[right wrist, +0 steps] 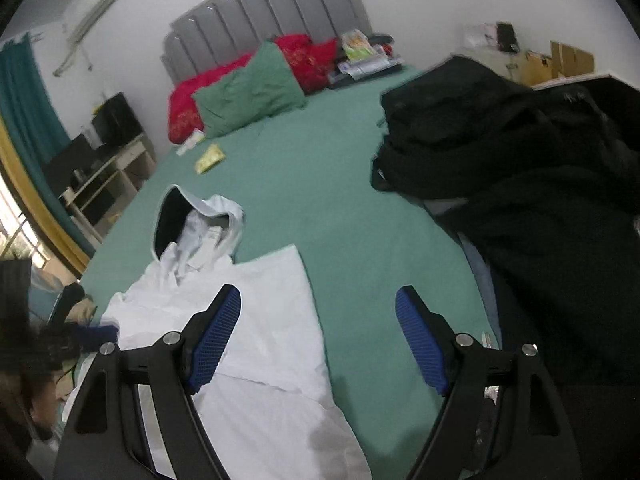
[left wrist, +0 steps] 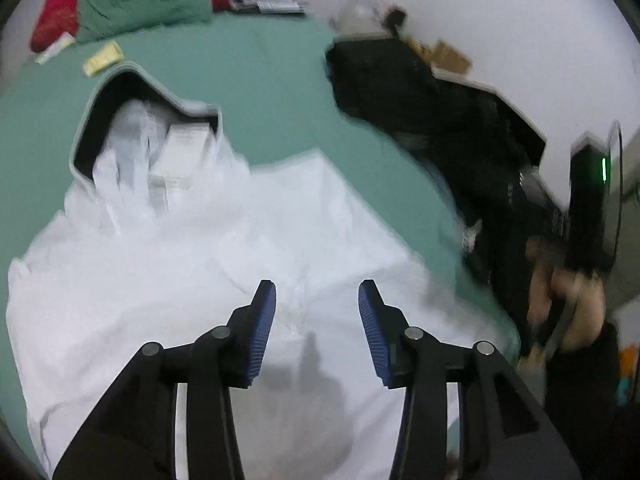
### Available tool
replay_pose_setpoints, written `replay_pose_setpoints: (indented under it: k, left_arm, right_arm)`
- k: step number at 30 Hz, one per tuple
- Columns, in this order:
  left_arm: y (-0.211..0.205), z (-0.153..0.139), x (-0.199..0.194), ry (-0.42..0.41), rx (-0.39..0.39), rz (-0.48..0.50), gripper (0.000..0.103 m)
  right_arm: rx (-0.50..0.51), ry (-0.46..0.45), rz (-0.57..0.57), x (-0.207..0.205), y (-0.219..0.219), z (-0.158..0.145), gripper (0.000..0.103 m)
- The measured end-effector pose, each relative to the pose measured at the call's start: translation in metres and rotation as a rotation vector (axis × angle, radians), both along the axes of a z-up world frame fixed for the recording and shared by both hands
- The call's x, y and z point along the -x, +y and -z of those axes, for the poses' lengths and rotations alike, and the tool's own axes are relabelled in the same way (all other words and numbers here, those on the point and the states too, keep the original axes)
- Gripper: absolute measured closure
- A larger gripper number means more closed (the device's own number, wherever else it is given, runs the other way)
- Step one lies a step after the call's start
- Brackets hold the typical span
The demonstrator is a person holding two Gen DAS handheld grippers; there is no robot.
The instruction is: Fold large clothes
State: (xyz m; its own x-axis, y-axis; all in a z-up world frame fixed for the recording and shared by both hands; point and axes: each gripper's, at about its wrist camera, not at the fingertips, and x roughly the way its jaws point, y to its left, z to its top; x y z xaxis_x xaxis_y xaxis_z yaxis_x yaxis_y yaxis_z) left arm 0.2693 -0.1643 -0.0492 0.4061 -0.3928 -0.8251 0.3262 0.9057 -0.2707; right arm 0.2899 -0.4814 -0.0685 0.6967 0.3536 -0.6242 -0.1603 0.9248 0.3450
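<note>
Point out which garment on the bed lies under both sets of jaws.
The white hooded jacket, spread on the green sheet; the black clothes are heaped farther off by the bed's right edge.

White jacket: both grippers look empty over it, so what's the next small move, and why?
Probably lower the left gripper onto the white jacket and pinch its near hem. Both it and the right gripper are open and empty, and the jacket lies partly folded, hood still spread out.
</note>
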Motion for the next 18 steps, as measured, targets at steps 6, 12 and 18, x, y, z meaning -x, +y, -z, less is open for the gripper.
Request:
replay_pose_setpoints:
  k: [6, 12, 18]
  left_arm:
    - [0.102, 0.009, 0.021, 0.011, -0.075, -0.151, 0.057]
    - [0.21, 0.015, 0.008, -0.053, -0.2, -0.372, 0.057]
    - [0.257, 0.041, -0.024, -0.125, -0.25, -0.387, 0.057]
  right_arm:
    - [0.012, 0.006, -0.109, 0.002, 0.041, 0.012, 0.023]
    - [0.19, 0.047, -0.312, 0.0, 0.158, 0.045, 0.024]
    - [0.321, 0.081, -0.416, -0.022, 0.237, 0.075, 0.04]
